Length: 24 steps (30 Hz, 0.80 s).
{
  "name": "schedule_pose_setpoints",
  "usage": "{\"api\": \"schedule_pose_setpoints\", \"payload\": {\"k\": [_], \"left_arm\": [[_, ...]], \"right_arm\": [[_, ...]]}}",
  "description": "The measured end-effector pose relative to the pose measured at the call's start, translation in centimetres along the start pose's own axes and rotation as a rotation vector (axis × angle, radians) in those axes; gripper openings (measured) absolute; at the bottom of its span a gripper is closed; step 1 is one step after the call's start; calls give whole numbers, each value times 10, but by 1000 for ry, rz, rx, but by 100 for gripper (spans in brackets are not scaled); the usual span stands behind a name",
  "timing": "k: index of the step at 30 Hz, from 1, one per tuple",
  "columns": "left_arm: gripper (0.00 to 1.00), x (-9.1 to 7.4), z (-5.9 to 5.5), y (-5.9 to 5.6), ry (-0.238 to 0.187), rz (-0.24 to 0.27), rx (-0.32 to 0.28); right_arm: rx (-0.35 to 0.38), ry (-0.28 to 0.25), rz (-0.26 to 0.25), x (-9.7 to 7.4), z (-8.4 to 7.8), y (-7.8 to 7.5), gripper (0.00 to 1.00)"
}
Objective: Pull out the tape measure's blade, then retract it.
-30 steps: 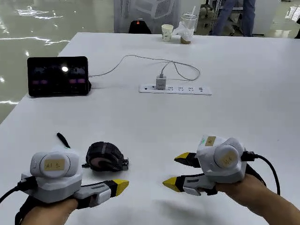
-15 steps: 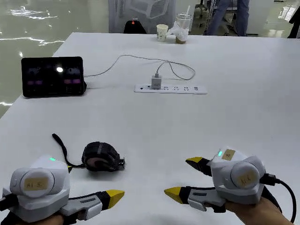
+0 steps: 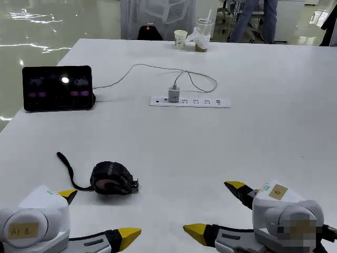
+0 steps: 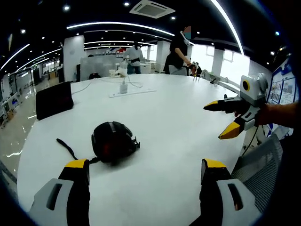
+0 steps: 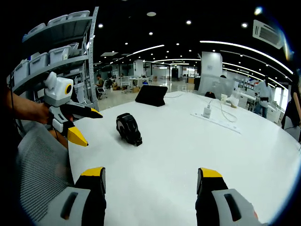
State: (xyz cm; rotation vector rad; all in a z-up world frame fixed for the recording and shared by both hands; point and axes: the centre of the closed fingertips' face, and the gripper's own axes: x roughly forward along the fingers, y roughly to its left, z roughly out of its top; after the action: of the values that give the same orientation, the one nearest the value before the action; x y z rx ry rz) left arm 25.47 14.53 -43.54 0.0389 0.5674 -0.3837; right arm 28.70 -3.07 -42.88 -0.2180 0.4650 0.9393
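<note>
Left gripper (image 3: 99, 215) and right gripper (image 3: 214, 207), bodies cut off by the head view's lower edge, hold jaws open and empty, tape measure (image 3: 113, 178) lying just ahead of the left on white worktop (image 3: 253, 132), glossy-floored office around.

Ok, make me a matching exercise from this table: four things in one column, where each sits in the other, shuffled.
1. tape measure
2. tablet
3. power strip
4. paper cup

A. left side of the table, propped up
B. far edge
C. near side, strap trailing to its left
D. middle, charger plugged in

Pairs: 1-C, 2-A, 3-D, 4-B
</note>
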Motion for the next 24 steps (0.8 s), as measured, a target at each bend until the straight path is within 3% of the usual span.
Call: {"api": "schedule_pose_setpoints", "payload": {"k": [4,12,24], "left_arm": [[94,-2,-5,-5,8,-14,-7],[99,-5,0,-9,-18,-23,-20],[99,-10,2,-14,-41,-41,-12]], "right_arm": [[43,-20,-15,-8,0,2,83],[91,-31,-42,-18,-6,9,92],[113,-56,-81,-29,-7,7,99]]}}
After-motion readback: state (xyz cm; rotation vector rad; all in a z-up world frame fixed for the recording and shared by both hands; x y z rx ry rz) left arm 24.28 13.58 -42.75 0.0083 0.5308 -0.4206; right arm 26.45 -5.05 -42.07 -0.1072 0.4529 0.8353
